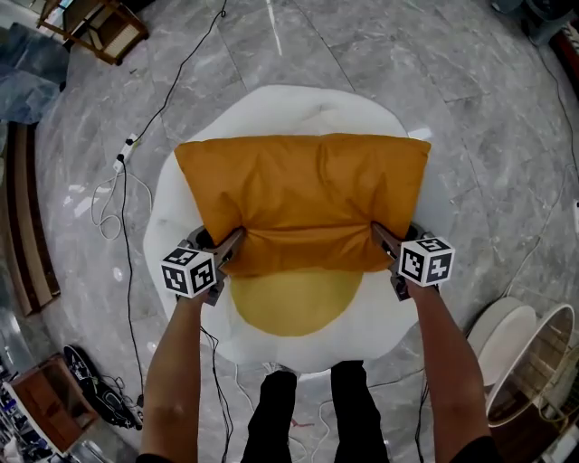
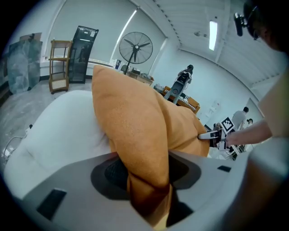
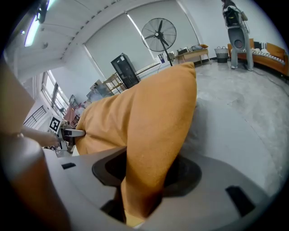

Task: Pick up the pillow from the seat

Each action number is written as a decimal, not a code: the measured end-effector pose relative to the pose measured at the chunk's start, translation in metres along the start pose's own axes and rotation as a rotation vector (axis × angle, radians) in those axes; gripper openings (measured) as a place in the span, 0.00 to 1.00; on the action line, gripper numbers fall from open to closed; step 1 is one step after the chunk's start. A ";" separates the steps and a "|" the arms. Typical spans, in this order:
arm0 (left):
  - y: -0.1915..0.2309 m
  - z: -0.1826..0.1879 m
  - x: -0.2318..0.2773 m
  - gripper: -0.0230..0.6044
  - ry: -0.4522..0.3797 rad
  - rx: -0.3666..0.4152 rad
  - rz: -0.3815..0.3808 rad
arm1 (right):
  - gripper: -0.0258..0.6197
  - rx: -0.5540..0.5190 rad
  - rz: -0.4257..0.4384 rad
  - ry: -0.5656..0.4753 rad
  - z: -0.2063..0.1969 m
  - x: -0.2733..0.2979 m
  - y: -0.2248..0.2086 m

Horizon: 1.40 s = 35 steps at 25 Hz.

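An orange pillow [image 1: 303, 199] lies across a white, egg-shaped seat [image 1: 271, 113] with a yellow centre [image 1: 294, 303]. My left gripper [image 1: 233, 240] pinches the pillow's near left corner; in the left gripper view the orange fabric [image 2: 140, 149] is squeezed between both jaws. My right gripper [image 1: 380, 233] pinches the near right corner, where the pillow [image 3: 149, 144] fills the gap between its jaws. Each gripper also appears in the other's view, the right gripper [image 2: 208, 134] and the left gripper [image 3: 72, 133] both at the pillow's far edge.
The seat stands on a grey marble floor [image 1: 470, 99]. Cables [image 1: 118, 194] run along its left side. A wooden stool [image 1: 95, 27] stands far left, round baskets [image 1: 529, 357] near right. My legs [image 1: 312, 411] stand at the seat's front edge.
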<state>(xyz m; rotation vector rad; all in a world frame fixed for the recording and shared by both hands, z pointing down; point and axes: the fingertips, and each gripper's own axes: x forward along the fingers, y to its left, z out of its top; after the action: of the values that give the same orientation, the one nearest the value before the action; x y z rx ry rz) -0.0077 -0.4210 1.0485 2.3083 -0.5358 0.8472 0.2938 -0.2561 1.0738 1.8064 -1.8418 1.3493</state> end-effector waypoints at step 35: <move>-0.267 0.348 -0.441 0.40 -0.666 0.340 0.071 | 0.38 -0.399 -0.097 -0.751 0.328 -0.486 0.287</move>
<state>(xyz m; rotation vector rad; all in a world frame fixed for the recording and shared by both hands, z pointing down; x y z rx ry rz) -0.0244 -0.3892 0.4278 2.8997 -0.8018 0.1771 0.2841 -0.2200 0.4223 2.2874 -2.0939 0.2099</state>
